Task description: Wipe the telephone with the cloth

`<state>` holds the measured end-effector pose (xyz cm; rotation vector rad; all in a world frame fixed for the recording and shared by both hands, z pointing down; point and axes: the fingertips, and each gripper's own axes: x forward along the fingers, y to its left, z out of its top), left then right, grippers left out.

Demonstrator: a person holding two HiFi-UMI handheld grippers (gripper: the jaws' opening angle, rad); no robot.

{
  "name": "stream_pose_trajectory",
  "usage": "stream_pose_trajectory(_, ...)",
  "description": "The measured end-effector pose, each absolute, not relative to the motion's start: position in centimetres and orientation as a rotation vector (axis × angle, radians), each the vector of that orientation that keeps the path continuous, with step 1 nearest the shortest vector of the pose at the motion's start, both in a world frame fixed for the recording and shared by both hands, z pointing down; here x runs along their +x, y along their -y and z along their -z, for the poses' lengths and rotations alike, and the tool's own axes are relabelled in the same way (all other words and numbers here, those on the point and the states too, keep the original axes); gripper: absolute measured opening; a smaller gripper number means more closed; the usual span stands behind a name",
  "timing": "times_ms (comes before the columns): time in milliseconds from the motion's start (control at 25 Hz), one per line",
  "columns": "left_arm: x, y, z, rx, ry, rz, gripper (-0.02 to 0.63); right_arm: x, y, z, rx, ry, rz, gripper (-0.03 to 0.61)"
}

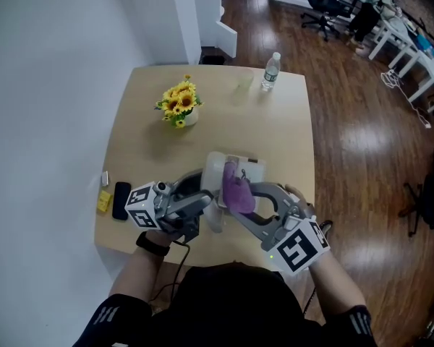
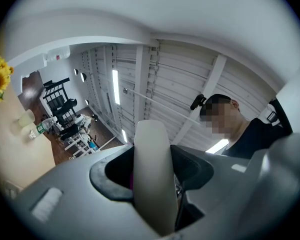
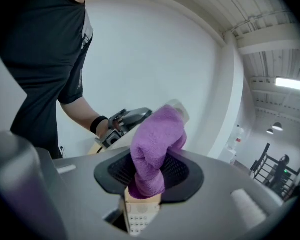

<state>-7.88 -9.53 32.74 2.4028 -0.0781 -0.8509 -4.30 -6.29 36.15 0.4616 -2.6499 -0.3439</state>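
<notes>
The white telephone handset (image 1: pixel 215 188) stands upright over the table's near edge, with my left gripper (image 1: pixel 206 207) shut on it. In the left gripper view the handset (image 2: pixel 152 176) fills the gap between the jaws. My right gripper (image 1: pixel 239 202) is shut on a bunched purple cloth (image 1: pixel 237 191), which lies against the handset's right side. In the right gripper view the cloth (image 3: pixel 154 151) rises from the jaws and hides most of the handset (image 3: pixel 180 108); a keypad (image 3: pixel 138 218) shows below it. The telephone base (image 1: pixel 247 169) lies on the table just behind.
A vase of sunflowers (image 1: pixel 179 104) stands mid-table and a water bottle (image 1: pixel 271 71) at the far edge. A black smartphone (image 1: pixel 121 199) and a yellow item (image 1: pixel 103 200) lie near the table's left edge (image 1: pixel 105 215). Office chairs and white desks stand beyond, at the upper right.
</notes>
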Motion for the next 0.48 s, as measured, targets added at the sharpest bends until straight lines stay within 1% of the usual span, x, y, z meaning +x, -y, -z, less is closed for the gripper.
stream_pose_trajectory(280, -9.8, 11.2, -31.8, 2.346, 0.131, 0.978, 0.219, -4.3, 4.5, -38.9, 0.438, 2.641, 0.235, 0.135)
stream_pose_trajectory(480, -10.2, 11.8, -31.6, 2.307, 0.152, 1.044, 0.219, -5.7, 3.7, -39.8, 0.399, 2.634, 0.241, 0.135)
